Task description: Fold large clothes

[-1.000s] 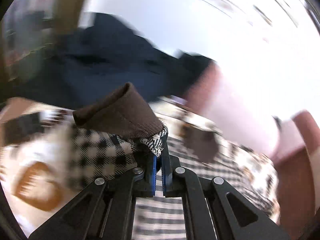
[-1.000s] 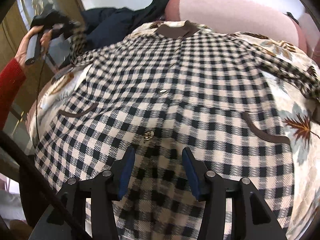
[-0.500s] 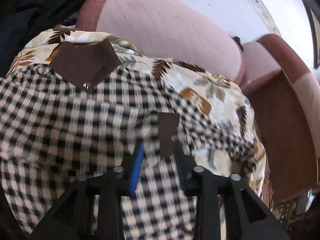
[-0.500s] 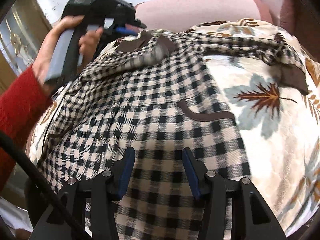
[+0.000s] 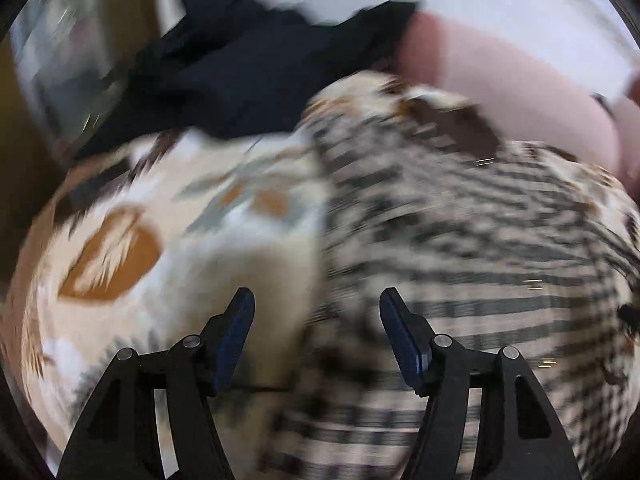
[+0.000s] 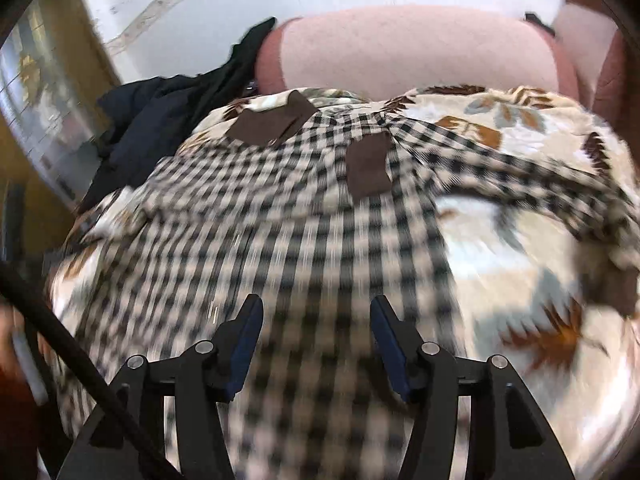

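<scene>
A black-and-cream checked shirt with a brown collar lies flat on a leaf-print cover. One sleeve is folded across its chest, its brown cuff near the collar. The other sleeve stretches out to the right. My right gripper hovers over the lower body of the shirt, jaws opening, nothing between them. In the blurred left wrist view, my left gripper hangs above the shirt's left edge, jaws opening and empty.
The leaf-print cover spreads over a pink sofa with a pink back cushion. A dark navy garment is heaped at the back left. A black cable and a red sleeve cross the right wrist view's left edge.
My left gripper let go of the sleeve cuff, laid it across the shirt's chest, and swung back left and down. My right gripper shifted over the shirt.
</scene>
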{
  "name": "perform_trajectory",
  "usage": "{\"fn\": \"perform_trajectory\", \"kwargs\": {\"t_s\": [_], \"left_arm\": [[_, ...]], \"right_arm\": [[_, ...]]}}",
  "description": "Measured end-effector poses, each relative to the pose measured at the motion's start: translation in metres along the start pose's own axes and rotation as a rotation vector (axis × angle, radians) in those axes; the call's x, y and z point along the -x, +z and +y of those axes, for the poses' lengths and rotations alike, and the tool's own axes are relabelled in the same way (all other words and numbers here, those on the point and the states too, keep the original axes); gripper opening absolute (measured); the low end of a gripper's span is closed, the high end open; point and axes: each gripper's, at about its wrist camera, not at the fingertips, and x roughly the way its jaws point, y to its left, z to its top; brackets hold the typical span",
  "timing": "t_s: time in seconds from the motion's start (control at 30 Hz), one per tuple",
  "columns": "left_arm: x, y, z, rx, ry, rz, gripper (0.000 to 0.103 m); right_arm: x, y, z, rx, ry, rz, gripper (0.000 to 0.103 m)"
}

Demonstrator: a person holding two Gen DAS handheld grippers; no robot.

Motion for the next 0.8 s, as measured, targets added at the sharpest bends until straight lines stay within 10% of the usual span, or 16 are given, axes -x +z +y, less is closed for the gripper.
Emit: {"fn": "perform_trajectory", "kwargs": {"t_s": [0.23, 0.3, 0.33, 0.47, 0.6, 0.8], "left_arm": [[-0.01, -0.005, 0.037, 0.068, -0.12, 0.039, 0.064], [-0.019, -0.007, 0.023, 0.041, -0.131, 0.071, 0.045], [-0.022, -0.009, 0.019, 0.026, -0.138, 0.097, 0.03], [-0.024, -0.021, 0.01, -0.023, -0.107, 0.115, 0.027], [-0.012, -0.024, 0.016, -0.011, -0.129, 0.114, 0.026], [0.008, -0.02, 0.037, 0.107, -0.28, 0.104, 0.026]], "right_arm": [[-0.098, 0.066, -0.021, -0.266, -0.036, 0.073, 0.06], [-0.104, 0.077, -0.022, -0.269, -0.041, 0.076, 0.014], [-0.1, 0.082, -0.023, -0.274, -0.044, 0.052, 0.014], [-0.093, 0.093, -0.025, -0.184, -0.237, 0.016, 0.015], [-0.086, 0.085, -0.01, -0.046, -0.339, 0.029, 0.04], [-0.037, 0.066, 0.043, 0.024, -0.278, -0.12, 0.053]]}}
